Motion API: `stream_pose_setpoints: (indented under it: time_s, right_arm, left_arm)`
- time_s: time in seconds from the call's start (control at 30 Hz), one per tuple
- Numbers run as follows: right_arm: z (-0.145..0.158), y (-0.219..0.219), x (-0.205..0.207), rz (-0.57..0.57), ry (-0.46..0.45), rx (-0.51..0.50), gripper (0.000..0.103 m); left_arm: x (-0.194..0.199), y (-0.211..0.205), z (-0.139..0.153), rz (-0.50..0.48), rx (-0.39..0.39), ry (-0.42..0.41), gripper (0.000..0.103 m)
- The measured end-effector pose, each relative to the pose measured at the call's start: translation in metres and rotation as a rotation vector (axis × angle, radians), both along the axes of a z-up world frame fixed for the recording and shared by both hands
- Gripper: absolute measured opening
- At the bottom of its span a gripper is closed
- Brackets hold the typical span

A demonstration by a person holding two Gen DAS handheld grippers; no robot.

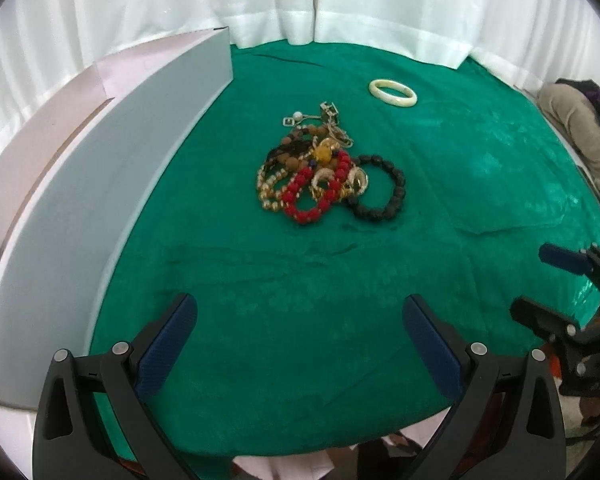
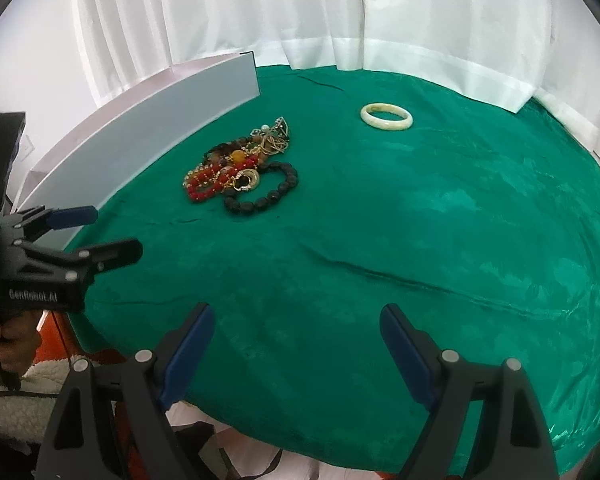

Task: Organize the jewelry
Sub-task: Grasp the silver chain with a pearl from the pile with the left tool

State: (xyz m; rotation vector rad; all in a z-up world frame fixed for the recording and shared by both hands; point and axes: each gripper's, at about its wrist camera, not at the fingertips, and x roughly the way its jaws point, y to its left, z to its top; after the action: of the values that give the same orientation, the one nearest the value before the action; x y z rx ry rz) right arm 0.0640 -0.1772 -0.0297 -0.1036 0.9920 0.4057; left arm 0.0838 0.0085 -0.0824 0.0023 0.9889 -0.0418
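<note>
1. Both my grippers hover over the near edge of the green cloth table. My left gripper has its jaws wide apart, nothing between them. My right gripper is the same: spread wide, empty.
2. The jewelry pile sits mid-table, nearer the left side, close to the white box along the left edge but not touching it. It's tangled: red bead bracelet, black bead bracelet, gold chains, brown beads.
3. The cream bangle lies alone toward the far edge, well apart from the pile.
4. Judged step: reach in for a first piece. Nothing sorted yet, by the look of it.
5. Best start, I think: the black bead bracelet on the pile's right side. Most of its loop lies free on the cloth, so I'd come in with the right gripper, straddle one stretch of beads and close on it.
6. Lift slowly; its left part overlaps the gold pieces and may drag them. Left gripper can pin the pile if it snags.
7. Box interior isn't visible from either view; can't tell its compartments.
</note>
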Motion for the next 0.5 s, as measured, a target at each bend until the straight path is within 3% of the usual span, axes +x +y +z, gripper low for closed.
stream_pose_setpoints:
  time_s: [0.3,0.4,0.5]
  right_arm:
    - [0.0,-0.007,0.001,-0.015,-0.006,0.018,0.086]
    - [-0.001,-0.011,0.002,-0.026,-0.007,0.03,0.086]
    - [0.001,-0.017,0.003,-0.042,-0.008,0.045,0.086]
  left_arm:
    - [0.078,0.018,0.032,-0.095,-0.229,0.083,0.102]
    - [0.111,0.007,0.03,-0.139,-0.244,0.121,0.102]
    - [0.159,-0.011,0.021,-0.169,-0.204,0.172,0.101]
